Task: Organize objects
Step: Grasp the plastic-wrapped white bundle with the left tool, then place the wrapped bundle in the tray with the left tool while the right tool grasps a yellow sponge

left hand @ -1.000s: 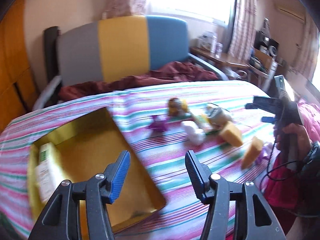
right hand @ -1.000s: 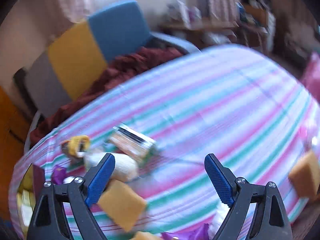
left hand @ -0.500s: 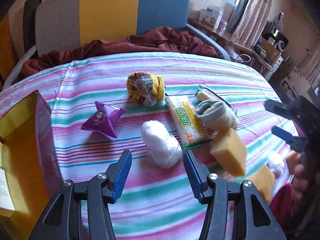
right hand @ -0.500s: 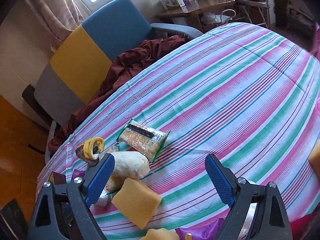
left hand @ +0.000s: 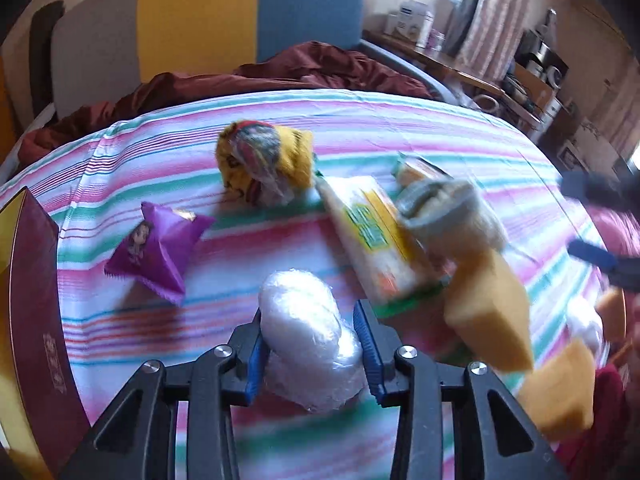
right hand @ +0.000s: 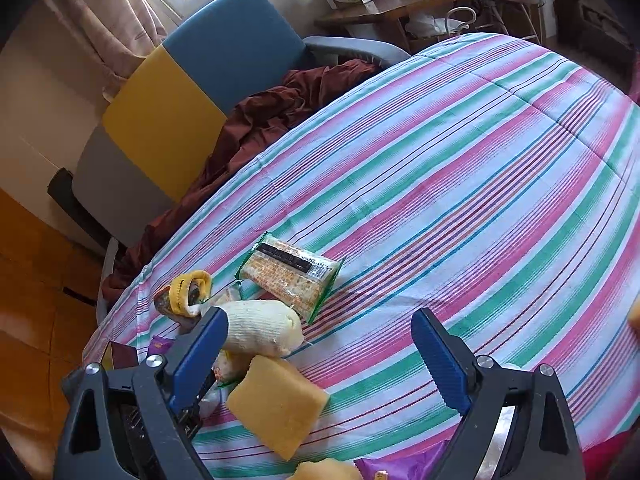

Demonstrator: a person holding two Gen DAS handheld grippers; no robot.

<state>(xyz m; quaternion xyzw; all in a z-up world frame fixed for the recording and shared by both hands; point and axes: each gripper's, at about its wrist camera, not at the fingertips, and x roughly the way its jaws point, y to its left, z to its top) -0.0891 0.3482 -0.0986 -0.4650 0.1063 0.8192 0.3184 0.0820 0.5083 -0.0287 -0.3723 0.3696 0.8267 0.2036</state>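
A white plastic-wrapped bundle (left hand: 308,332) lies on the striped tablecloth (left hand: 168,152). My left gripper (left hand: 310,312) straddles it, jaws closing, both blue pads pressed against its sides. Around it lie a purple snack packet (left hand: 156,252), a yellow rolled sock (left hand: 264,160), a yellow-green cracker packet (left hand: 372,236), a grey-cream rolled sock (left hand: 448,212) and two yellow sponges (left hand: 492,312). My right gripper (right hand: 320,316) hovers open over the cloth with nothing between its fingers. Just beyond its left finger are the cream sock (right hand: 260,328) and a sponge (right hand: 276,404).
A dark red box with a gold inside (left hand: 28,300) stands at the left edge. Another biscuit packet (right hand: 288,276) lies mid-table. Behind the table are a grey, yellow and blue chair (right hand: 200,80) with a maroon cloth (right hand: 272,112), and a cluttered wooden desk (right hand: 400,8).
My left gripper swung from over the box to the pile, dropped down and closed around the white bundle. The right gripper stayed put and open.
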